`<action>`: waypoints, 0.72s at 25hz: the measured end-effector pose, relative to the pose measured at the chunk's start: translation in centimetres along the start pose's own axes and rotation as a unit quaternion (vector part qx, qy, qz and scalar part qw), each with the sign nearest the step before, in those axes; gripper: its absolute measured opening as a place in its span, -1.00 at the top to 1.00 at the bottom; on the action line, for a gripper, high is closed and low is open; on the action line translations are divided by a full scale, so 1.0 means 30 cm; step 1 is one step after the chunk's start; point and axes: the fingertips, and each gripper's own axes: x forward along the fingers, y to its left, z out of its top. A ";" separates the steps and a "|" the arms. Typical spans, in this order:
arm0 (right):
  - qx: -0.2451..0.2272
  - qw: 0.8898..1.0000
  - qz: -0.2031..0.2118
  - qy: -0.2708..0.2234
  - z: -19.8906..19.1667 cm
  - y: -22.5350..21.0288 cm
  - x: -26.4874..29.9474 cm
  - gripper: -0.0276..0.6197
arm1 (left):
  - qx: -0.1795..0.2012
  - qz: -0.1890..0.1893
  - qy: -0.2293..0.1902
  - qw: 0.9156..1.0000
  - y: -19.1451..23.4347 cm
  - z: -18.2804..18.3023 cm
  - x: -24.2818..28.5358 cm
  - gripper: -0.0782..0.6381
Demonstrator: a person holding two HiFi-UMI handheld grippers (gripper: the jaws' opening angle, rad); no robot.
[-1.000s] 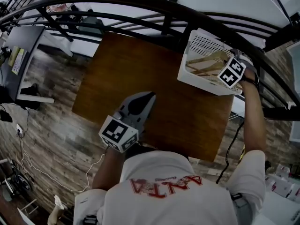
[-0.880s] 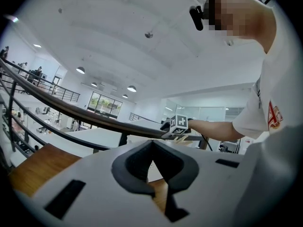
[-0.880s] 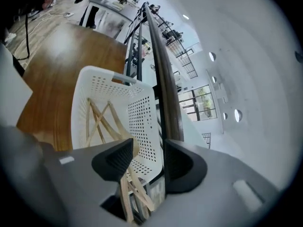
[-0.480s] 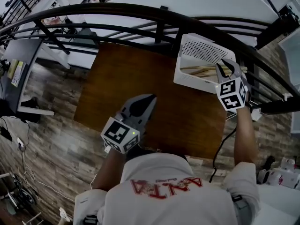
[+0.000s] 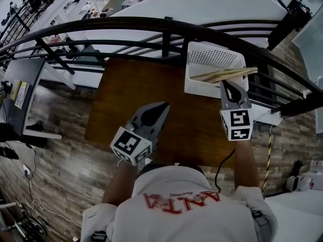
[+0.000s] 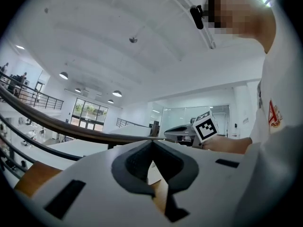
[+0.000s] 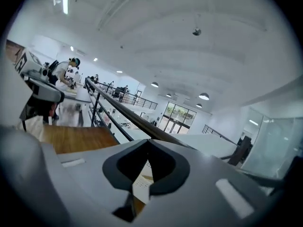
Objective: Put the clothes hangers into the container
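Note:
Several wooden clothes hangers lie in a white perforated container at the table's far right, their ends poking over its right rim. My right gripper hovers just in front of the container, shut and empty. In the right gripper view its jaws meet with nothing between them, and a strip of the white container shows below. Over the near middle of the brown table my left gripper is shut and empty. Its closed jaws point up and away from the container.
A black curved railing runs along the far side of the table, above and just behind the container. Wood-plank floor lies to the left of the table, and a cable hangs by the right arm.
My right gripper has drawn back out of the container toward me, and its jaws have shut with nothing in them. The hangers stay in the container. The left gripper has barely moved.

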 end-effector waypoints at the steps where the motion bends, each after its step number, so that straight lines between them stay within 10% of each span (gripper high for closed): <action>1: 0.026 1.000 0.003 -0.010 0.006 0.010 -0.018 0.91 | 0.003 -0.002 -0.001 1.000 -0.005 0.010 -0.001 0.76; 7: 0.147 0.987 0.034 -0.049 0.022 0.072 -0.107 0.91 | 0.016 -0.013 -0.010 1.000 -0.042 0.062 -0.007 0.76; 18: 0.203 0.974 0.078 -0.064 0.012 0.136 -0.182 0.91 | 0.026 -0.025 -0.021 0.999 -0.093 0.085 -0.016 0.76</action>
